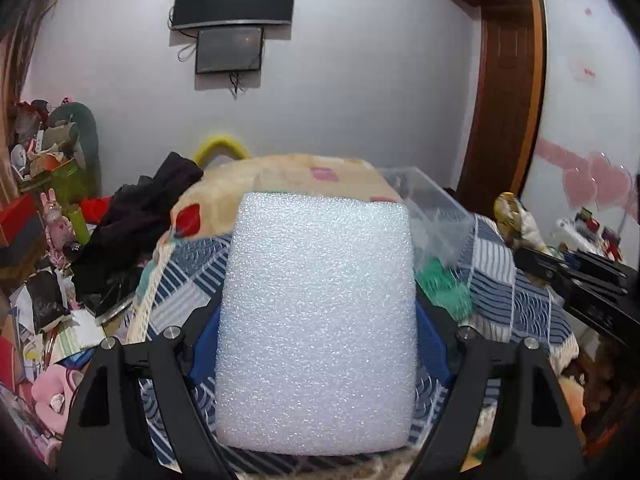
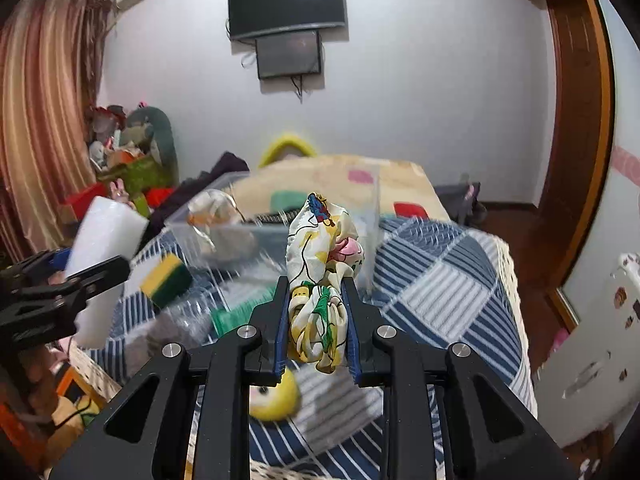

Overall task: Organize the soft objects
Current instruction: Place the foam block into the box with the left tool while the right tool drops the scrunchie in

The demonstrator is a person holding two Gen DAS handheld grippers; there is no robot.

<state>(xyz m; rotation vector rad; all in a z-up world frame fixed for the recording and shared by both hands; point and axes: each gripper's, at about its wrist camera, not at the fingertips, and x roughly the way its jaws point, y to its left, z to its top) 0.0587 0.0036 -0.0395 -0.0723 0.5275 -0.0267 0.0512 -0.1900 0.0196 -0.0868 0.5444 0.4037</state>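
My left gripper [image 1: 318, 320] is shut on a big white foam block [image 1: 316, 320], held above the bed; the block fills the middle of the left wrist view and also shows in the right wrist view [image 2: 106, 232] at the left. My right gripper [image 2: 317, 284] is shut on a crumpled patterned cloth [image 2: 320, 264] and holds it up in front of a clear plastic bin [image 2: 224, 224] on the blue striped blanket [image 2: 440, 288]. The bin shows in the left wrist view [image 1: 424, 200] too. A yellow-green sponge [image 2: 166, 280] and a green sponge [image 2: 232, 316] lie near the bin.
A yellow plush ball [image 2: 276, 396] lies on the blanket under my right gripper. A beige pillow [image 1: 288, 184] and dark clothes [image 1: 140, 216] sit at the bed's far end. Cluttered toys and boxes [image 1: 48, 240] fill the floor at left. A wooden door frame [image 2: 580, 160] stands right.
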